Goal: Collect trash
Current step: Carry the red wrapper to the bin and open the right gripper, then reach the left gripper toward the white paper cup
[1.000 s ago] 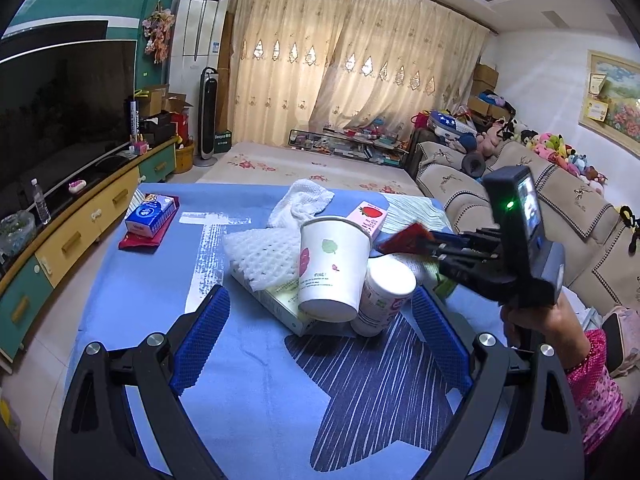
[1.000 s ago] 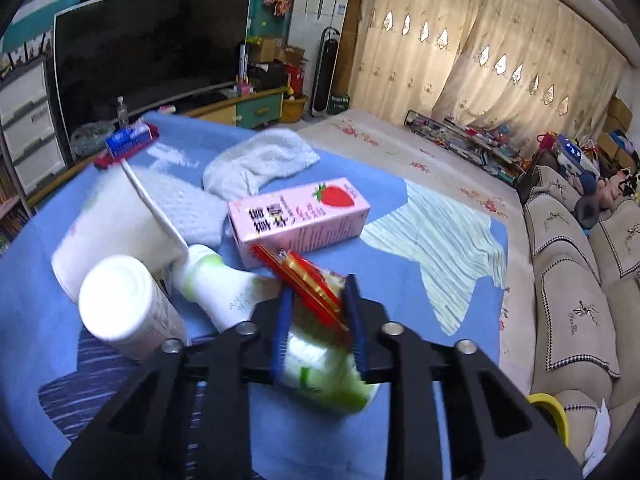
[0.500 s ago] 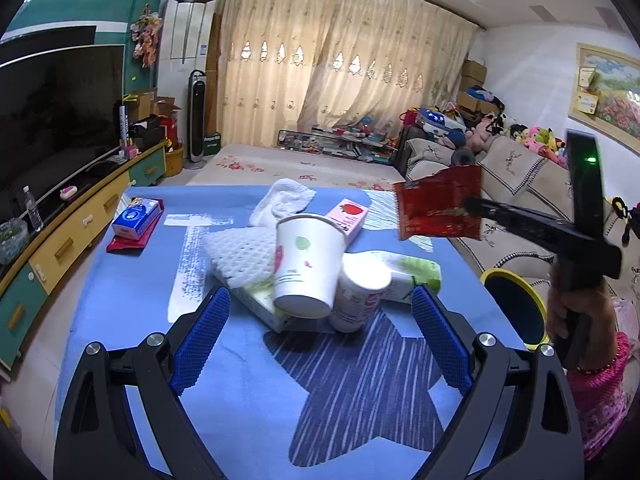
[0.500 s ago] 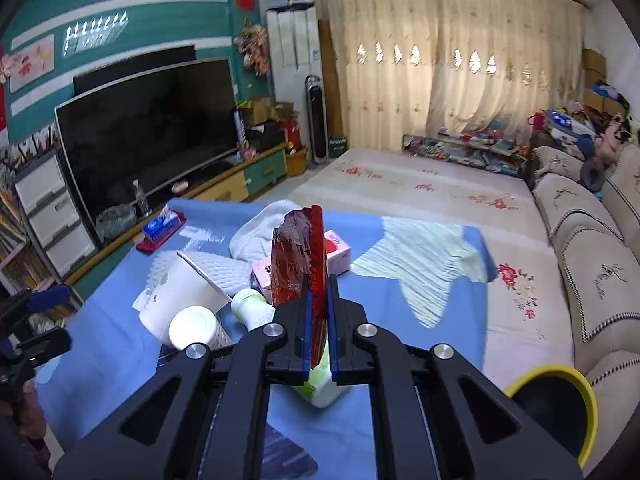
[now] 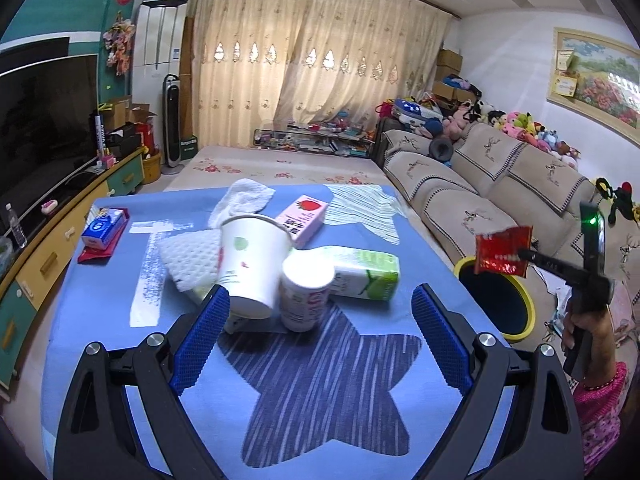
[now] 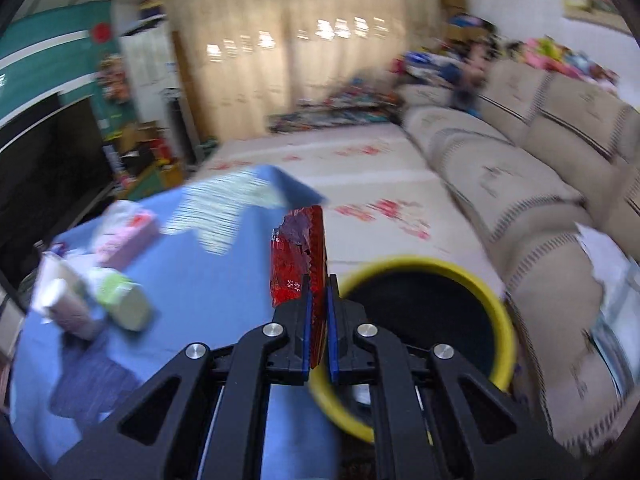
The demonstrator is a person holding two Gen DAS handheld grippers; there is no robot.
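Right wrist, red wrapper [image 6: 304,264] over yellow-rimmed bin [image 6: 424,264]

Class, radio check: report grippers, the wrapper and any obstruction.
Right gripper shut on red wrapper, beside the bin rim. Left gripper open before the cup. No obstruction seen.

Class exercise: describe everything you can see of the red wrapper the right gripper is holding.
The red wrapper is a flat, shiny, crinkled foil-like packet with a ragged torn top edge and small white print. The right gripper pinches its lower part between shut blue pads, holding it upright in the air. Nothing else touches it. It hangs beside the table edge, at the rim of the yellow-rimmed bin.
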